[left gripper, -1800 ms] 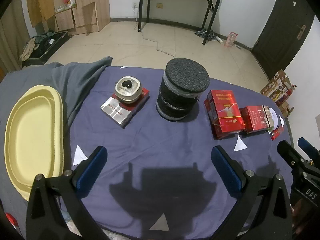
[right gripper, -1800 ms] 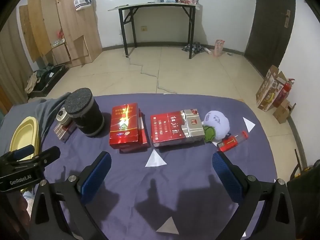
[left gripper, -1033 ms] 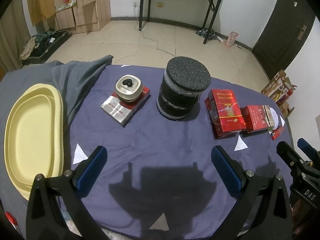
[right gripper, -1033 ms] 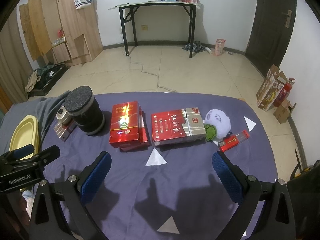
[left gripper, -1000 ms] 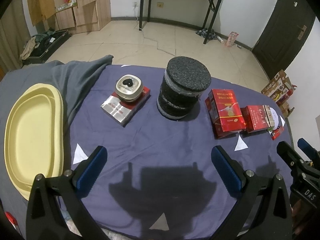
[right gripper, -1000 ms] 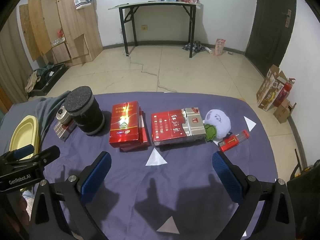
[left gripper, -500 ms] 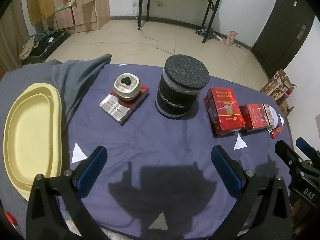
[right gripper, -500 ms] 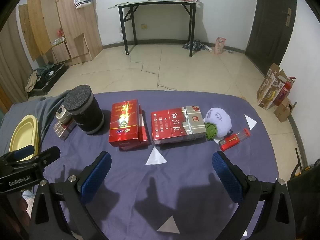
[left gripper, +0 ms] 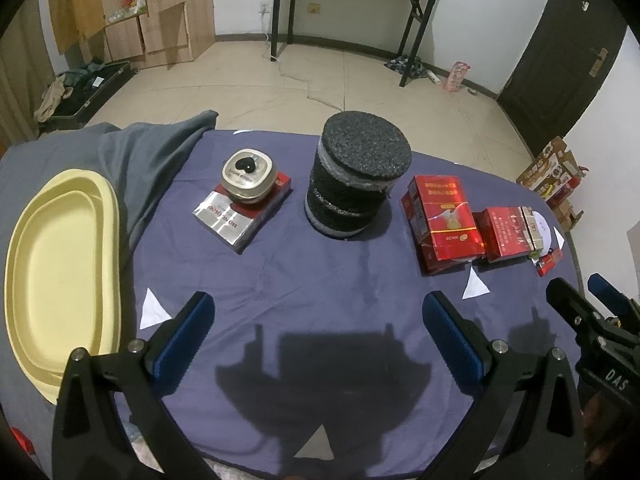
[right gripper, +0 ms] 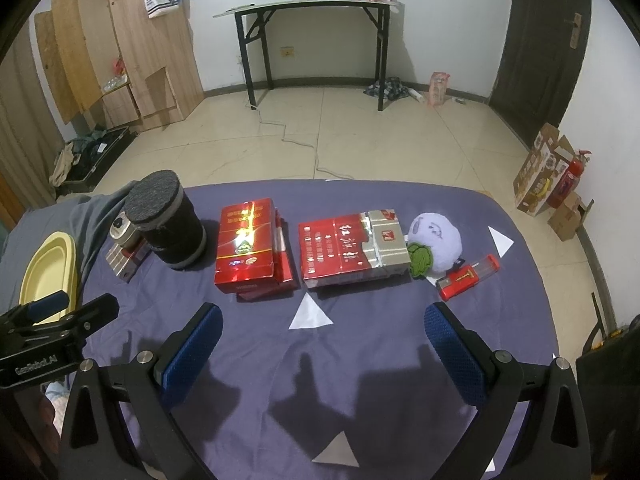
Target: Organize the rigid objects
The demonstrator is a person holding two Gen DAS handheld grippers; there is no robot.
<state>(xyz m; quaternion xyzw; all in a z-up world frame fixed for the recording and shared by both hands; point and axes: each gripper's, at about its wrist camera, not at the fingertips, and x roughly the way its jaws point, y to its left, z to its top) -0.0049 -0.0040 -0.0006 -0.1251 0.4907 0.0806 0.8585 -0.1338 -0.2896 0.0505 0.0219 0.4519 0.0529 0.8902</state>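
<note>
On the purple cloth a black cylinder (left gripper: pixel 358 180) stands upright at the middle back; it also shows in the right wrist view (right gripper: pixel 168 220). Left of it a round metal tin (left gripper: pixel 248 176) sits on a silver-red box (left gripper: pixel 240 216). Right of the cylinder lie a red box (left gripper: pixel 442 220) (right gripper: pixel 246 246) on another red box, and a red-and-silver carton (right gripper: pixel 352 248). A red lighter (right gripper: pixel 466 277) lies at the far right. My left gripper (left gripper: pixel 318 334) is open and empty above the near cloth. My right gripper (right gripper: pixel 322 344) is open and empty, near the front.
A yellow oval tray (left gripper: pixel 52 264) lies at the left on a grey cloth (left gripper: pixel 148 160). A white plush toy (right gripper: pixel 436 238) with a green leaf sits beside the carton. White paper triangles (right gripper: pixel 310 312) are scattered on the cloth. Tiled floor lies beyond the table's far edge.
Both views have shifted very slightly, with the objects sitting a touch higher in frame. Nothing on the table has moved and both grippers stay open.
</note>
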